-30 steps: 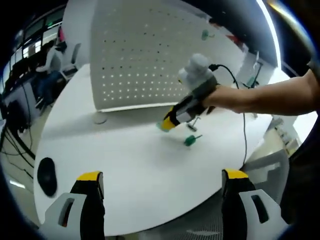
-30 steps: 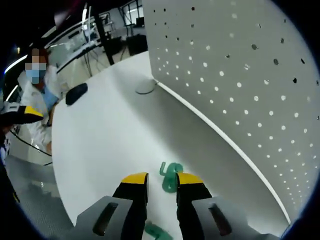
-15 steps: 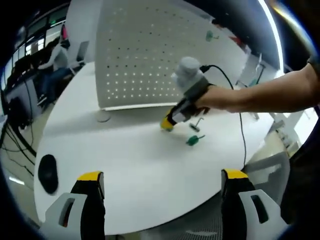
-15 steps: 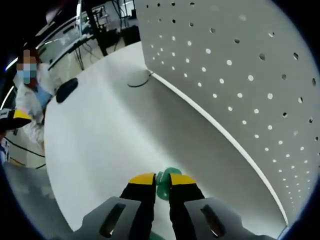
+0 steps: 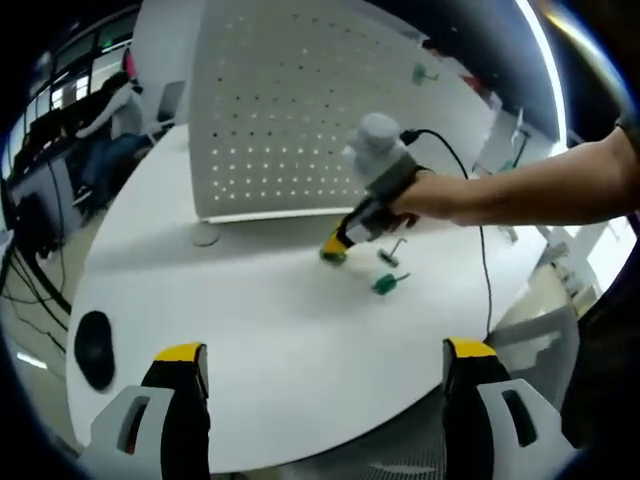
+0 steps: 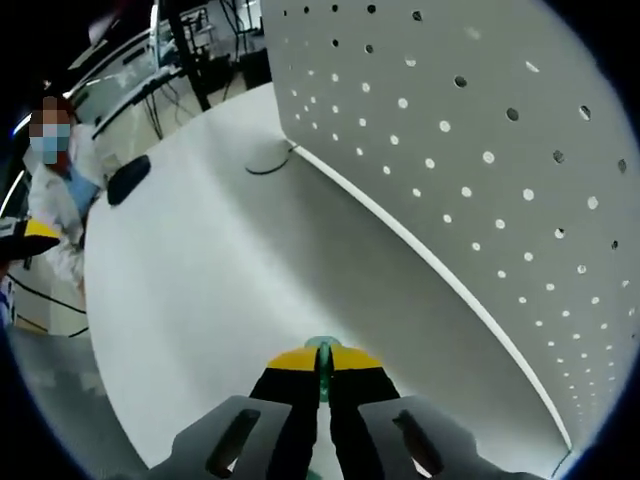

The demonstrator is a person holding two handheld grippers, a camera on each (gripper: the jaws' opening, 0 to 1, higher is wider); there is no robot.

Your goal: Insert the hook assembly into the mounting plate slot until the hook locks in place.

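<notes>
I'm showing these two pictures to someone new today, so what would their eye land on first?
Probably the big white pegboard standing upright on the round white table. Next, the right gripper down at the tabletop, its yellow-tipped jaws shut on a small green hook close in front of the board. A second green hook lies loose on the table beside it, and the left gripper waits open at the near edge.

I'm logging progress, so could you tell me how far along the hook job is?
Early. Done: the right gripper has shut on a green hook down on the table. In hand: lifting it. Left: pushing it into the pegboard until it locks. Another green hook lies on the table; the left gripper hangs open.
</notes>
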